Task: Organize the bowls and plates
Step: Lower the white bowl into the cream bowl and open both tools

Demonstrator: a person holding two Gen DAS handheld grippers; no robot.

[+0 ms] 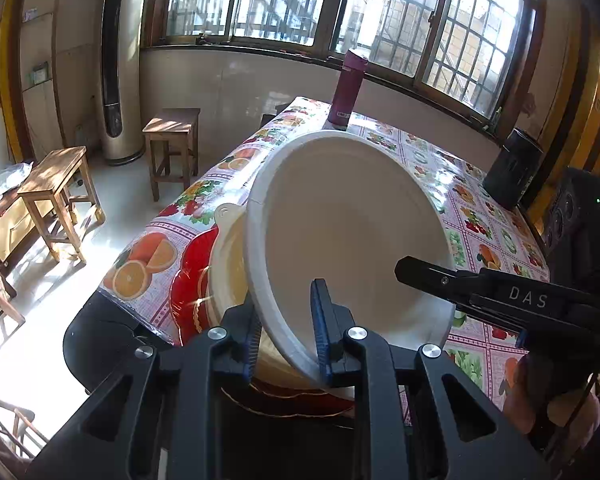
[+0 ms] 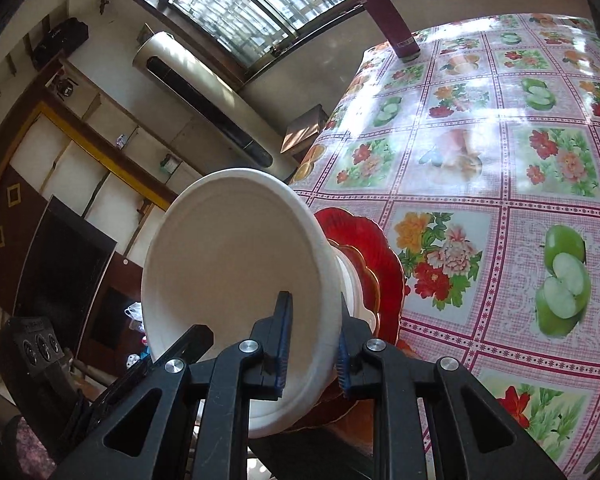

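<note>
Left side first: the left gripper (image 1: 288,332) has its two blue-padded fingers (image 1: 321,328) nearly together, clamped across the rim of the white bowl (image 1: 352,232), one pad inside the wall, one outside. The bowl is tipped up on edge, its hollow facing the camera, above the near corner of the table (image 1: 420,152) with its fruit-print cloth. Just behind and under it sits a cream bowl (image 1: 228,256) on a red plate (image 1: 192,276), right at the table's edge. A purple flask (image 1: 346,88) stands upright at the far end, well apart.

Moving right: the right gripper (image 1: 428,276) reaches in across the bowl's opposite rim. From its own camera, the right gripper (image 2: 312,352) is just as narrow, pads pinching the white bowl's (image 2: 228,256) wall from both sides. So both tongs are clenched on the same bowl. The red plate (image 2: 384,264) shows just past the bowl, lying at the near corner of the table (image 2: 480,128), and the purple flask (image 2: 388,20) is far off.
</note>
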